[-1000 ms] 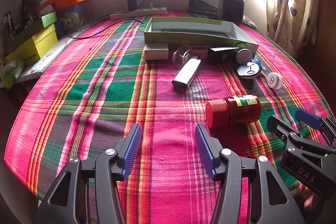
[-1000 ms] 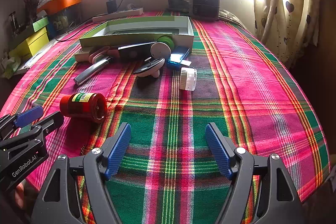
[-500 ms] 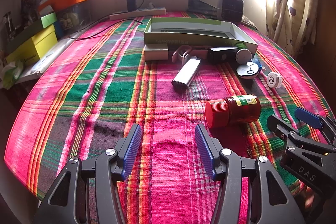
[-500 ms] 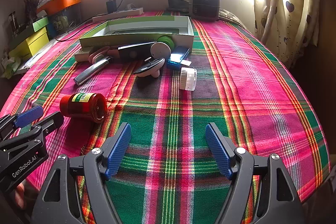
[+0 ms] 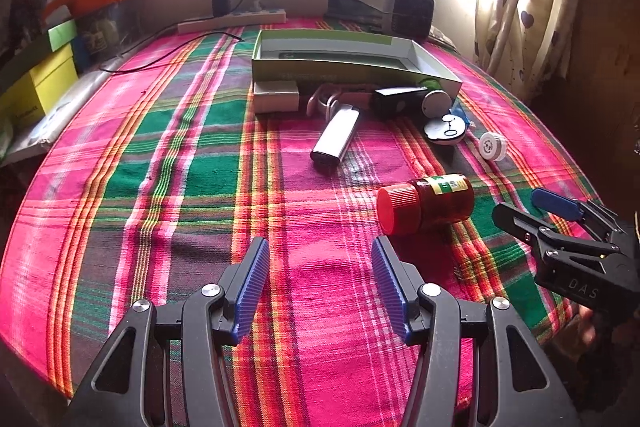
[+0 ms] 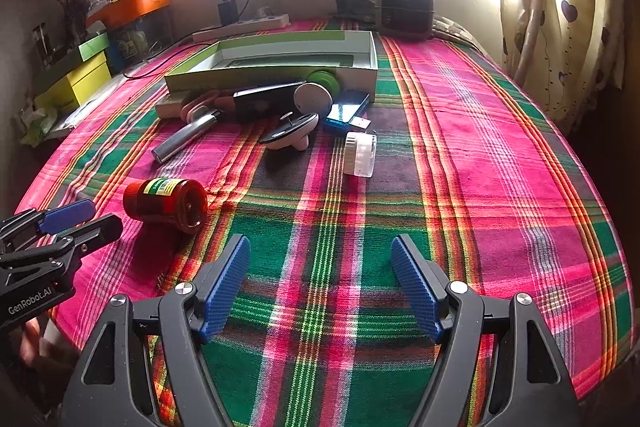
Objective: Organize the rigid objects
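A red-capped amber bottle (image 5: 426, 203) (image 6: 166, 202) lies on its side on the plaid cloth, just ahead and right of my open left gripper (image 5: 318, 259). My right gripper (image 6: 320, 255) is open too, over bare cloth, with the bottle off to its left. Farther back lie a silver case (image 5: 335, 139) (image 6: 186, 138), a small white jar (image 5: 492, 146) (image 6: 360, 154), a round black-and-white device (image 5: 445, 129) (image 6: 290, 133), a black box (image 5: 400, 101) and a blue item (image 6: 347, 111). Behind them stands an open green-and-white box (image 5: 352, 67) (image 6: 276, 69).
A power strip (image 5: 232, 21) with a charger and cable lies by the far wall. A dark heater (image 6: 405, 7) stands at the back right. Yellow and green boxes (image 5: 36, 83) are stacked at the left, curtains (image 6: 560, 7) hang at the right.
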### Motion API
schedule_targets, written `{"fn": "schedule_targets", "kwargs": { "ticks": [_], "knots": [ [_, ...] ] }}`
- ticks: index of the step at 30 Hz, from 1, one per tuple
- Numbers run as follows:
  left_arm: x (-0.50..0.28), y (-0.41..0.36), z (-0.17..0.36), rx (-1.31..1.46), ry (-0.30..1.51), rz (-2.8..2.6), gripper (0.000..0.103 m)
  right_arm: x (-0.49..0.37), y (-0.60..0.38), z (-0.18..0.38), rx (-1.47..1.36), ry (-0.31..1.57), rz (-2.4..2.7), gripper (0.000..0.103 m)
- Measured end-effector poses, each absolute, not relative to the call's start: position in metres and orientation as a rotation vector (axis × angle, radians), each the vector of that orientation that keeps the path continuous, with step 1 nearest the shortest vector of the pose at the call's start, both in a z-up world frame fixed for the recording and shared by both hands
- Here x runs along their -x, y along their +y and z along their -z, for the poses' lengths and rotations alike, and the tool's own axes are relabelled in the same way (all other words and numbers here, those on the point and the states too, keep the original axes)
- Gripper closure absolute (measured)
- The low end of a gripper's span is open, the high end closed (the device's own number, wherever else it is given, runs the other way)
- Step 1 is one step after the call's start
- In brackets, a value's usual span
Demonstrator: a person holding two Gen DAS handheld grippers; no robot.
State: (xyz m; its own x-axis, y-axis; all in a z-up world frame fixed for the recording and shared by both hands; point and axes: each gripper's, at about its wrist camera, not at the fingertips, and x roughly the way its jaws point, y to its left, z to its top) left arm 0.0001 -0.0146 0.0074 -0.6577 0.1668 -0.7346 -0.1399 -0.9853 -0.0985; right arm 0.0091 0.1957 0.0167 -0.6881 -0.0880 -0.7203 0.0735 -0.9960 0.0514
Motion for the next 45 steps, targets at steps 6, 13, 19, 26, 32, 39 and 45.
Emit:
{"fn": "schedule_targets", "kwargs": {
  "ticks": [6,13,19,26,32,39,45],
  "knots": [
    [-0.001,-0.006,-0.018,1.113,-0.003,-2.629,0.051,-0.004,0.208,-0.022,-1.184,-0.067,2.823,0.030],
    [0.007,0.020,-0.024,1.055,0.118,-2.525,0.051,0.002,0.216,-0.025,-1.182,-0.090,2.834,0.030],
    [0.013,0.031,-0.024,1.036,0.209,-2.501,0.051,0.007,0.216,-0.026,-1.193,-0.080,2.827,0.030],
    [0.025,0.038,-0.016,1.070,0.249,-2.477,0.051,0.020,0.219,-0.025,-1.226,-0.067,2.826,0.030],
    [0.037,0.041,-0.016,1.100,0.257,-2.485,0.051,0.029,0.216,-0.025,-1.239,-0.053,2.808,0.030],
    [0.045,0.038,-0.009,1.175,0.218,-2.485,0.051,0.039,0.215,-0.026,-1.243,-0.038,2.808,0.030],
    [0.048,0.034,-0.007,1.188,0.178,-2.503,0.051,0.048,0.212,-0.024,-1.250,0.020,2.821,0.030]
  ]
}}
